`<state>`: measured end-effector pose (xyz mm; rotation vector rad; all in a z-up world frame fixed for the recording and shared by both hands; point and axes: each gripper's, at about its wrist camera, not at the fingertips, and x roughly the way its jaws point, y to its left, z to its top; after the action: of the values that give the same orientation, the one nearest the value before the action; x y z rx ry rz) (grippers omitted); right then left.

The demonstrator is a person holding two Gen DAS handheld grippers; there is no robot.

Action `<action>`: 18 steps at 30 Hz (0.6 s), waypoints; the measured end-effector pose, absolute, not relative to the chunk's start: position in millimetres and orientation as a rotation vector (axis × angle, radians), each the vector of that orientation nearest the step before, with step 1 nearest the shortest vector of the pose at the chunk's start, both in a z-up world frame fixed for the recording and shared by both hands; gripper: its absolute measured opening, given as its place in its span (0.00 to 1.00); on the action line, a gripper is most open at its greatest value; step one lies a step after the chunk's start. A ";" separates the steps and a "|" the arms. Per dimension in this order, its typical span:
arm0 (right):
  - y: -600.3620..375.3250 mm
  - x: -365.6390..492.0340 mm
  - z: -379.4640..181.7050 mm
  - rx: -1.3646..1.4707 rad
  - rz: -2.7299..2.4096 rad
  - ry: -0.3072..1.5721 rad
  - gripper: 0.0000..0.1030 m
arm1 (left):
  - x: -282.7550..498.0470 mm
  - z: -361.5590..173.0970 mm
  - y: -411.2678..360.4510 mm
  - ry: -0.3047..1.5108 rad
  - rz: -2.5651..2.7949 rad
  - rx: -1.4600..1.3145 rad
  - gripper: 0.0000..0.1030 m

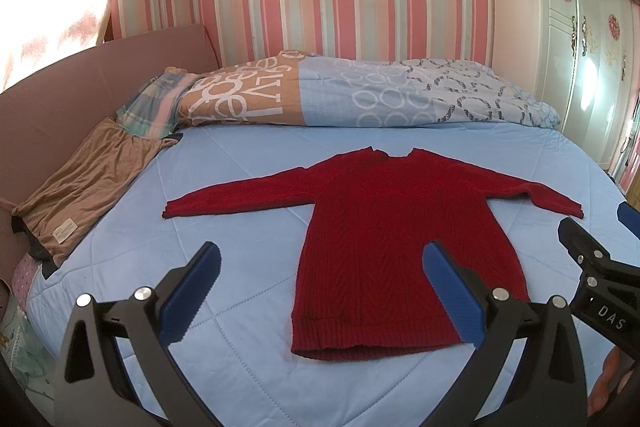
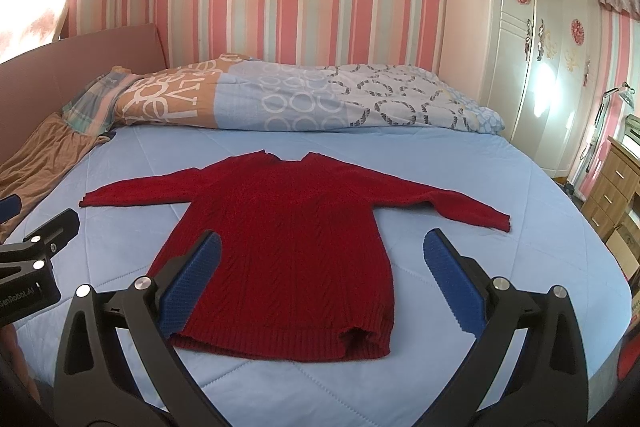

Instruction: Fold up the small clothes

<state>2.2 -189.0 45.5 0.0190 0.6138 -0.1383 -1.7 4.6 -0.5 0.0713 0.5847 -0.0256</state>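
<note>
From your left wrist camera, the red sweater lies flat in the middle of the frame on the light blue bedspread, front down or up you cannot tell, with both sleeves spread out to the sides and the ribbed hem nearest the lens. Your left gripper hangs above the lower part of the frame with its blue-padded fingers spread wide and nothing between them; the left pad sits over bare bedspread, the right pad over the sweater's lower right edge. Your right gripper shows at the right edge of the frame, near the end of the sweater's right-hand sleeve. A patterned quilt is bunched along the top of the bed below the striped wall, and a brown cloth lies at the left edge.

From your right wrist camera, the sweater again fills the centre, flat, with a small pucker in the hem at lower right. Your right gripper has its fingers wide apart and holds nothing; the left pad overlaps the sweater's lower left edge. Your left gripper shows at the left edge of the frame. A white wardrobe stands at upper right, and a wooden set of drawers at far right has every drawer shut, so its contents are hidden.
</note>
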 end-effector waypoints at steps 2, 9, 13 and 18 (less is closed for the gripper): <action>-188.3 2.4 45.8 0.017 -0.138 0.613 0.97 | -0.7 0.9 6.0 0.585 -0.025 0.070 0.98; -186.9 3.0 43.3 0.017 -0.138 0.615 0.97 | -1.2 1.0 7.4 0.585 -0.026 0.068 0.98; -186.6 2.9 43.0 0.015 -0.138 0.614 0.97 | -0.9 0.7 7.4 0.586 -0.027 0.067 0.98; -186.4 3.4 43.7 0.017 -0.139 0.614 0.97 | -0.6 0.7 7.4 0.586 -0.026 0.068 0.98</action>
<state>3.4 -186.4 43.7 0.0174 0.6137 -0.1390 -0.6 7.4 0.7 0.0676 0.5857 -0.0259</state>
